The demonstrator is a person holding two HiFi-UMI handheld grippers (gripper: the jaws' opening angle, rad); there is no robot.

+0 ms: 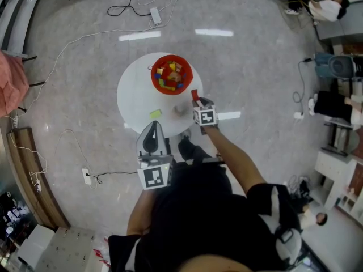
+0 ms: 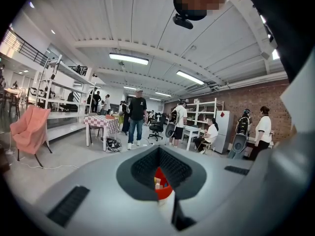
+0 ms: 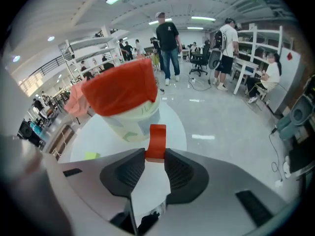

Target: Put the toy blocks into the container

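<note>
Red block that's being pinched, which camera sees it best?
The right gripper view: the red block is big and close, pinched between the jaws. The head view shows only a tiny red bit. The left gripper view misses it.

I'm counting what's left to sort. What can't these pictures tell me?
- Blocks in the container: too small to count in the head view; the left claw covers most in the left gripper view.
- Lower end of the red block: right gripper view, hidden inside the right claw.
</note>
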